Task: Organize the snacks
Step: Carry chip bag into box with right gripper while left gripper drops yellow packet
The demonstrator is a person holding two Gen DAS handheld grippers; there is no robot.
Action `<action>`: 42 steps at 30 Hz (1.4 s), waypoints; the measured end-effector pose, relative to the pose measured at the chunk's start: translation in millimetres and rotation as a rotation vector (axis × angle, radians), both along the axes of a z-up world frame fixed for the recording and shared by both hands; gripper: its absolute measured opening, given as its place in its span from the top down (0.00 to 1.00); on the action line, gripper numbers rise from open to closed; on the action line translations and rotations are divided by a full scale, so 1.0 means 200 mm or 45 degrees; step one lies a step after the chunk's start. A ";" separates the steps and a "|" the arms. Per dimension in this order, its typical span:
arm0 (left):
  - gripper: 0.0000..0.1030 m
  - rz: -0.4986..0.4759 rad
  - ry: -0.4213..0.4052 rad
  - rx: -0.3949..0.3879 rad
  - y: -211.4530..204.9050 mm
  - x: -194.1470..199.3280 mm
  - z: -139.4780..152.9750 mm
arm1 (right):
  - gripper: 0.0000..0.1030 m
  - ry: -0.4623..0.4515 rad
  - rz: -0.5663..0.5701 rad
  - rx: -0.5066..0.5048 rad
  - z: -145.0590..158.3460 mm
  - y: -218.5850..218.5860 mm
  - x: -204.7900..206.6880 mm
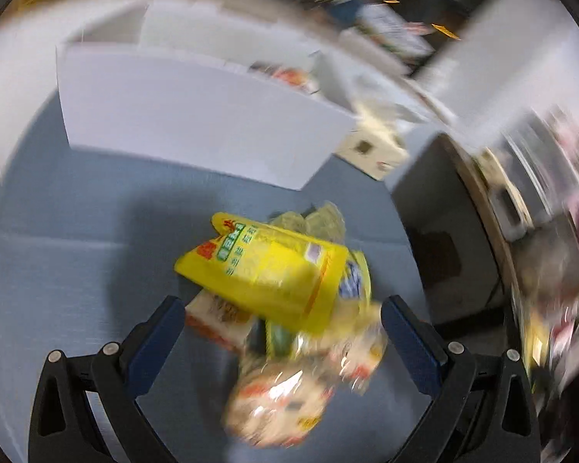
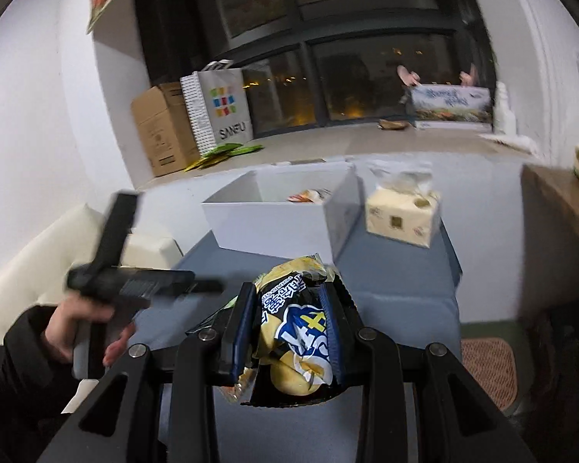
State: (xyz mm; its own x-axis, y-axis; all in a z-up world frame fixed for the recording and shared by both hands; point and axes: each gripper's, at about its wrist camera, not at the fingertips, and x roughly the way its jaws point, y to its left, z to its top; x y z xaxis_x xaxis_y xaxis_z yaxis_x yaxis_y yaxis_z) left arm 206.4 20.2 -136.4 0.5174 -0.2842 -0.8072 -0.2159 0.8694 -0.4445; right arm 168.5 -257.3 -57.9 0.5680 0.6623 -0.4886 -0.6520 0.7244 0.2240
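Observation:
The left wrist view is blurred by motion. My left gripper [image 1: 283,320] is open, its fingers wide apart above a heap of snack packets on the blue-grey table [image 1: 77,239]. A yellow packet [image 1: 266,266] lies on top of the heap, with clear-wrapped snacks [image 1: 278,397] beneath it, nearer the camera. My right gripper [image 2: 289,289] is shut on a black and yellow chip bag [image 2: 293,328], which hangs crumpled between the pads above the table. Behind it stands an open white box [image 2: 278,223] with one snack packet [image 2: 308,195] inside.
A tissue box [image 2: 401,212] sits right of the white box. A hand in a dark sleeve [image 2: 77,332] holds the other device at the left. A cardboard box [image 2: 162,131] and a paper bag [image 2: 220,108] stand by the dark window. A cream sofa [image 2: 38,250] is on the left.

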 end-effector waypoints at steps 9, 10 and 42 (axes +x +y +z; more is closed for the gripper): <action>0.00 0.269 0.300 0.151 -0.05 0.33 -0.21 | 0.65 0.017 -0.016 0.054 -0.04 -0.12 -0.01; 0.00 0.288 0.324 0.137 -0.05 0.34 -0.25 | 0.65 0.011 -0.016 0.052 -0.05 -0.13 -0.01; 0.92 0.166 -0.564 0.048 0.58 -0.26 0.54 | 0.65 -0.032 0.163 -0.012 0.05 0.42 0.20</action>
State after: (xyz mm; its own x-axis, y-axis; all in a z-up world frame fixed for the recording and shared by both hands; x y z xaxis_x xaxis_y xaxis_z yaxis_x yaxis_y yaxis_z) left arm 154.6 135.7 -28.9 0.8441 -0.1689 -0.5088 -0.1208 0.8648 -0.4874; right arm 207.6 -173.5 -48.1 0.4914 0.7258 -0.4815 -0.7447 0.6368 0.1999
